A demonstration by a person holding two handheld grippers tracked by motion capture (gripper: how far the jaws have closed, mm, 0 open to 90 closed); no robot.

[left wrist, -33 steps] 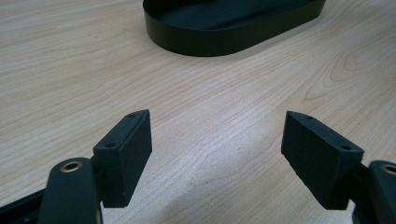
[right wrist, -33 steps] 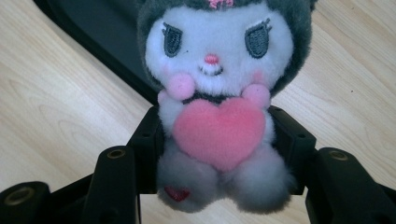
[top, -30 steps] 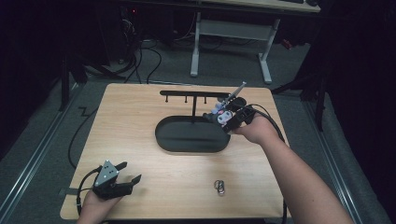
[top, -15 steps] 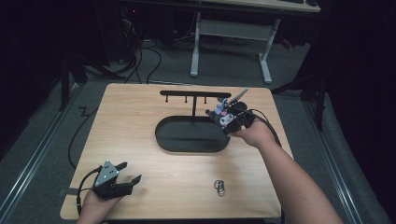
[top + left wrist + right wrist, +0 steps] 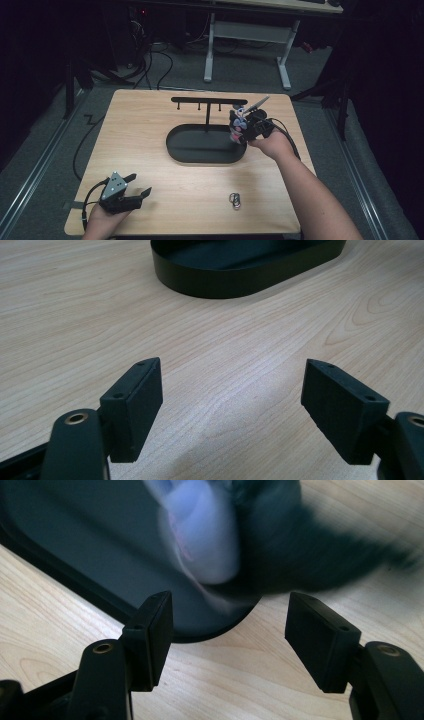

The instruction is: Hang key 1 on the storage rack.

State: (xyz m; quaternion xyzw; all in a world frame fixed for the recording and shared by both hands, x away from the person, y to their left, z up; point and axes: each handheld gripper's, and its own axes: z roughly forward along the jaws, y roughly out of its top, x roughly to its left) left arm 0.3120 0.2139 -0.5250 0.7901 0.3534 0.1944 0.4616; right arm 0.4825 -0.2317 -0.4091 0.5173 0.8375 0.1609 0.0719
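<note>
The right gripper (image 5: pixel 239 131), jaws spread and empty, hovers over the black oval tray's (image 5: pixel 175 150) right end beside a blurred pale-lilac keychain charm (image 5: pixel 200 535), so ease back slowly, avoiding snagging it.

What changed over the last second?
The right claw drew back a little from the rack toward the person, ending over the right end of the tray. Its jaws are apart now, with a blurred keychain just beyond them. The left claw, open, and the key ring stayed put.
</note>
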